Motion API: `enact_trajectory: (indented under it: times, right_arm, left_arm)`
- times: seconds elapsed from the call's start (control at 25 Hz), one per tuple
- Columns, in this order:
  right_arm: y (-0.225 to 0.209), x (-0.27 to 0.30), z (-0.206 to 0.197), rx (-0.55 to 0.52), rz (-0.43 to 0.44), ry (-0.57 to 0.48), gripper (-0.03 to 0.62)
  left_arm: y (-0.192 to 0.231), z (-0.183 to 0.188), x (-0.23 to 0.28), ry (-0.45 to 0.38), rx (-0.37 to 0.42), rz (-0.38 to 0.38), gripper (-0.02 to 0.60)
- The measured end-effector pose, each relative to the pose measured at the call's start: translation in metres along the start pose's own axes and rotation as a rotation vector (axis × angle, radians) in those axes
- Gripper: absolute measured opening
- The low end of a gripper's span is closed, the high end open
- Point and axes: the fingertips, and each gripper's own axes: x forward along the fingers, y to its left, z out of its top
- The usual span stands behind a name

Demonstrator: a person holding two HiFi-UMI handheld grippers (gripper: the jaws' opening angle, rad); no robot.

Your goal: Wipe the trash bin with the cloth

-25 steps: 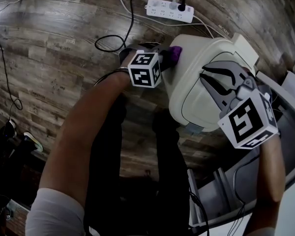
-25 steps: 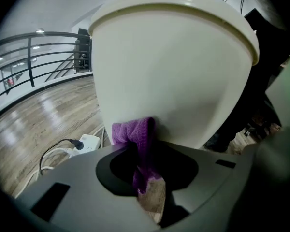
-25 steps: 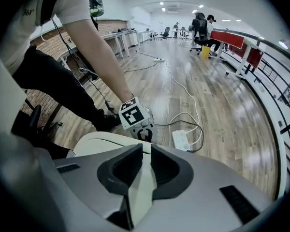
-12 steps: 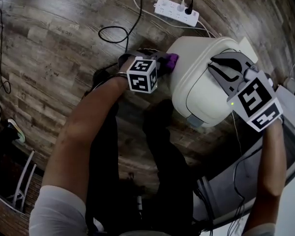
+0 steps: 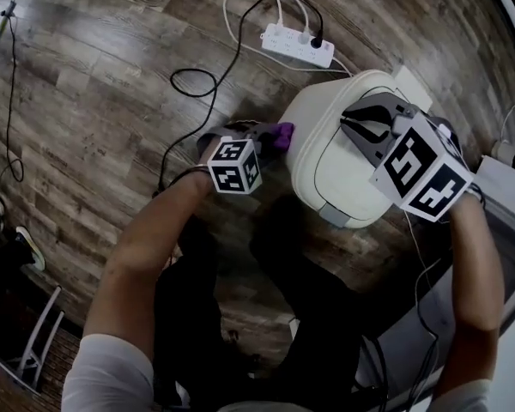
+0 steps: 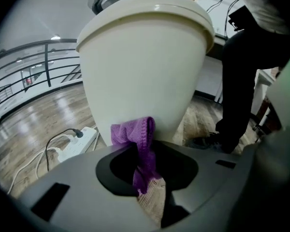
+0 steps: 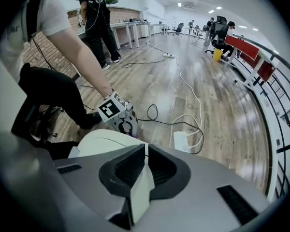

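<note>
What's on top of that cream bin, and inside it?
On top, the right gripper clamps the lid edge of the bin. The lid is shut, so the inside is hidden.

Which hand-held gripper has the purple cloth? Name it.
The left hand-held gripper: its jaws pinch the purple cloth against the trash bin's side. The right hand-held gripper carries no cloth; it clamps the bin's top edge.

The trash bin [image 5: 343, 157] is cream. The cloth [image 6: 137, 139] is purple. The floor [image 5: 94, 101] is brown streaky wood. A marker cube [image 5: 234, 166] has black and white squares.
</note>
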Motion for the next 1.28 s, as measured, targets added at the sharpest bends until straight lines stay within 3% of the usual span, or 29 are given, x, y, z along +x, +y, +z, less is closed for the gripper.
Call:
enact_trajectory:
  times: [0.12, 0.4, 0.6, 0.68, 0.8, 1.08, 1.28]
  right_arm:
    - [-0.001, 0.002, 0.019, -0.038, -0.017, 0.008, 0.028]
    - [-0.001, 0.03, 0.052, -0.086, -0.067, -0.024, 0.028]
    - [0.001, 0.037, 0.062, -0.079, -0.086, -0.078, 0.028]
    - [-0.003, 0.036, 0.064, -0.079, -0.116, -0.086, 0.028]
    - [-0.007, 0.035, 0.06, -0.083, -0.167, -0.066, 0.028]
    - [-0.005, 0.053, 0.041, -0.044, -0.195, 0.007, 0.028]
    - [-0.01, 0.057, 0.039, -0.008, -0.208, 0.016, 0.028]
  left_arm:
    - [-0.011, -0.005, -0.001, -0.009, 0.08, -0.037, 0.094]
    - [-0.05, -0.022, -0.01, -0.06, 0.253, -0.207, 0.094]
    - [-0.09, -0.04, -0.008, -0.061, 0.486, -0.388, 0.094]
    - [-0.09, -0.046, -0.005, -0.074, 0.54, -0.42, 0.094]
    - [-0.038, -0.047, -0.001, -0.116, 0.462, -0.327, 0.094]
    - [0.12, -0.035, 0.017, -0.215, 0.099, -0.005, 0.094]
    - [0.175, -0.011, 0.039, -0.314, -0.117, 0.1, 0.094]
